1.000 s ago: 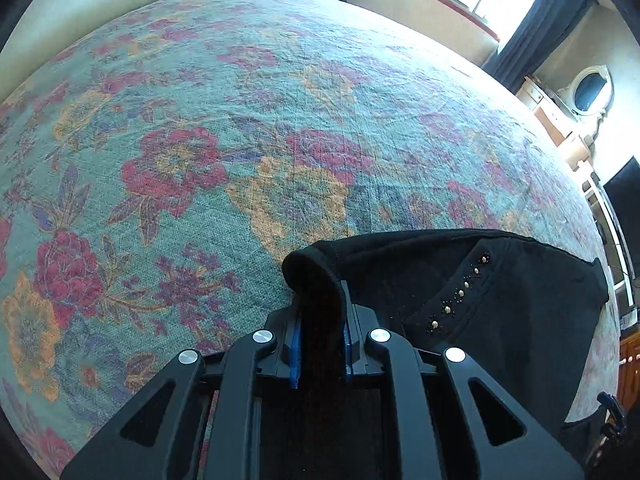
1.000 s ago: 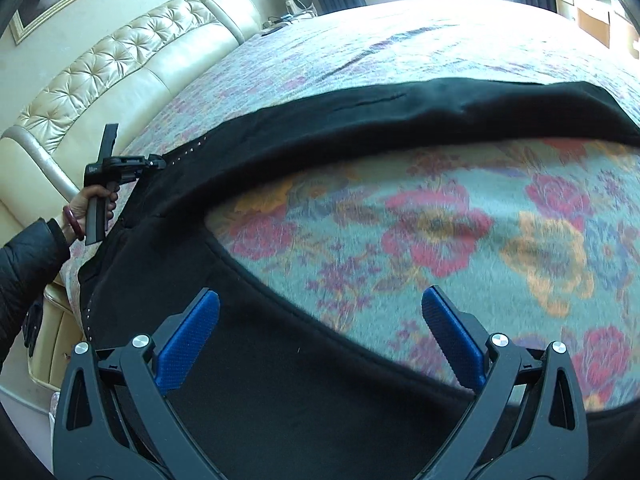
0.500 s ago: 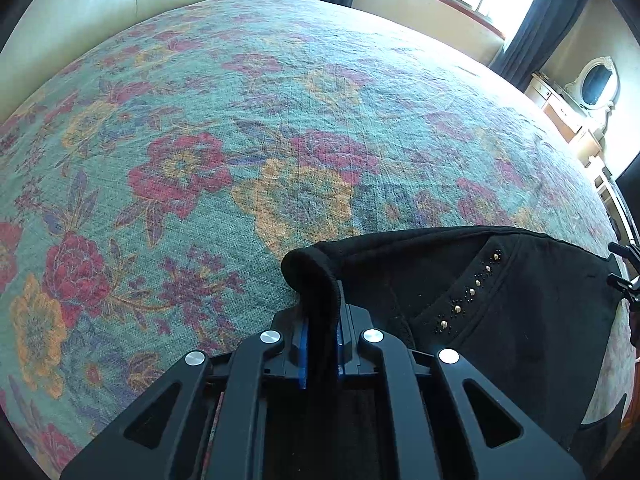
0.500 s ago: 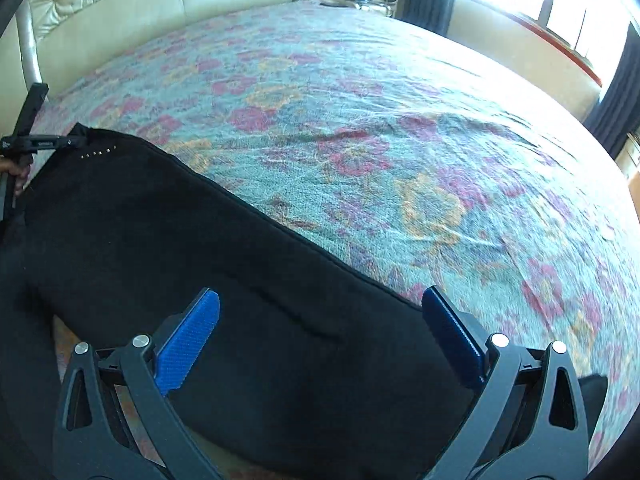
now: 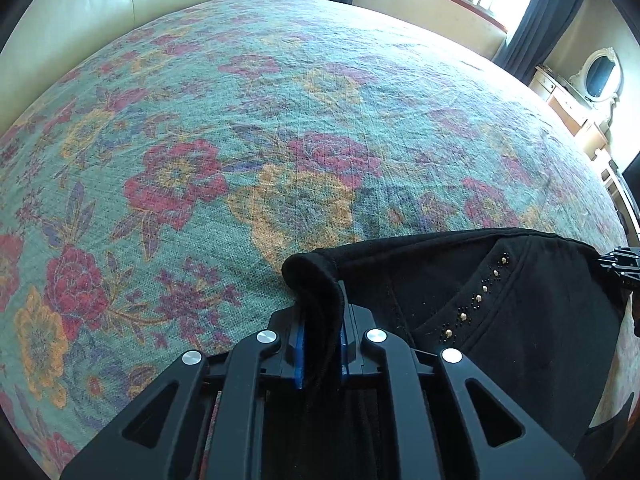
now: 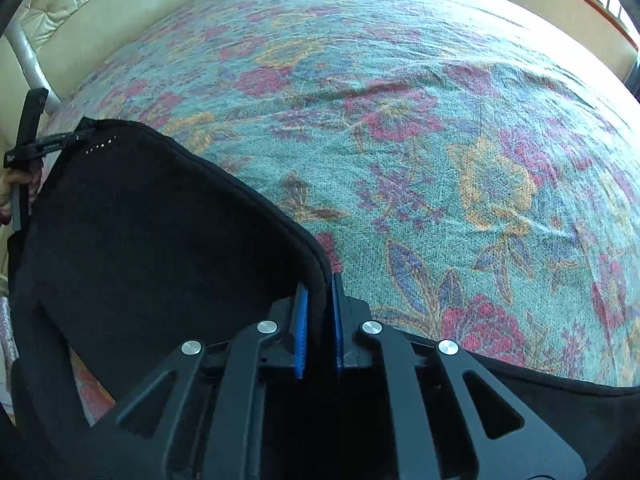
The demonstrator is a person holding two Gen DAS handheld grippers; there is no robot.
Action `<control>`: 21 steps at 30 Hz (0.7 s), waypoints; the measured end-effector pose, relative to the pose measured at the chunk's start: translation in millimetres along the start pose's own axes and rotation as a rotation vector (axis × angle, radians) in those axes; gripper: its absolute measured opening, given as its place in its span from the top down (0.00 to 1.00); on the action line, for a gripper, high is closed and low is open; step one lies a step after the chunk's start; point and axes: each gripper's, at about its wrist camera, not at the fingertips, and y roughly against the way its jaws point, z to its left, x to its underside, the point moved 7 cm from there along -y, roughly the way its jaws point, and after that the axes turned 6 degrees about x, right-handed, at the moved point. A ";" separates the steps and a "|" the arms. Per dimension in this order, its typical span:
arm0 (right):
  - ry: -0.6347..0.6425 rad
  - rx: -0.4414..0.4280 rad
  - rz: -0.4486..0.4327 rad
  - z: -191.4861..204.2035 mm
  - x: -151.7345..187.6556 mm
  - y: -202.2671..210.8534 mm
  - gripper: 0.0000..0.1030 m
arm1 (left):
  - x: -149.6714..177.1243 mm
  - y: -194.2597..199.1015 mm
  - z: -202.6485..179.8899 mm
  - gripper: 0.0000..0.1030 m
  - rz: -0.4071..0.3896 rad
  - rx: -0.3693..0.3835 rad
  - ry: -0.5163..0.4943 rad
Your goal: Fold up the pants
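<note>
The black pants (image 5: 500,312) with a row of small studs hang between both grippers above the floral bedspread (image 5: 280,140). My left gripper (image 5: 320,320) is shut on one top corner of the pants; the fabric bulges out over its blue pads. My right gripper (image 6: 318,312) is shut on the other edge of the pants (image 6: 160,232), which stretch away to the left. The left gripper also shows at the far left of the right wrist view (image 6: 44,146), and the right gripper at the right edge of the left wrist view (image 5: 620,266).
A cream leather headboard (image 5: 100,20) runs along the far left of the bed. Windows with dark curtains (image 5: 532,20) and a dresser with an oval mirror (image 5: 600,76) stand beyond the bed on the right.
My right gripper was open over the pants and has now shut on their edge. The left gripper has kept its hold and barely moved.
</note>
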 end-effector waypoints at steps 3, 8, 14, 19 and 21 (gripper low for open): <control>0.012 0.066 -0.095 12.3 3.8 28.1 0.91 | 1.1 10.4 -3.0 0.91 -0.030 0.014 0.020; 0.024 0.146 -0.312 40.3 36.3 110.3 0.91 | 1.9 65.7 -11.0 0.91 -0.185 0.173 0.085; 0.091 0.237 -0.423 111.6 136.6 186.8 0.91 | 60.1 147.3 -18.6 0.91 -0.273 0.304 0.102; 0.120 0.245 -0.382 179.4 232.9 190.0 0.91 | 145.2 180.9 -13.9 0.86 -0.218 0.314 0.093; 0.114 0.209 -0.328 200.5 258.8 179.0 0.91 | 179.9 178.0 -4.7 0.82 -0.158 0.288 0.108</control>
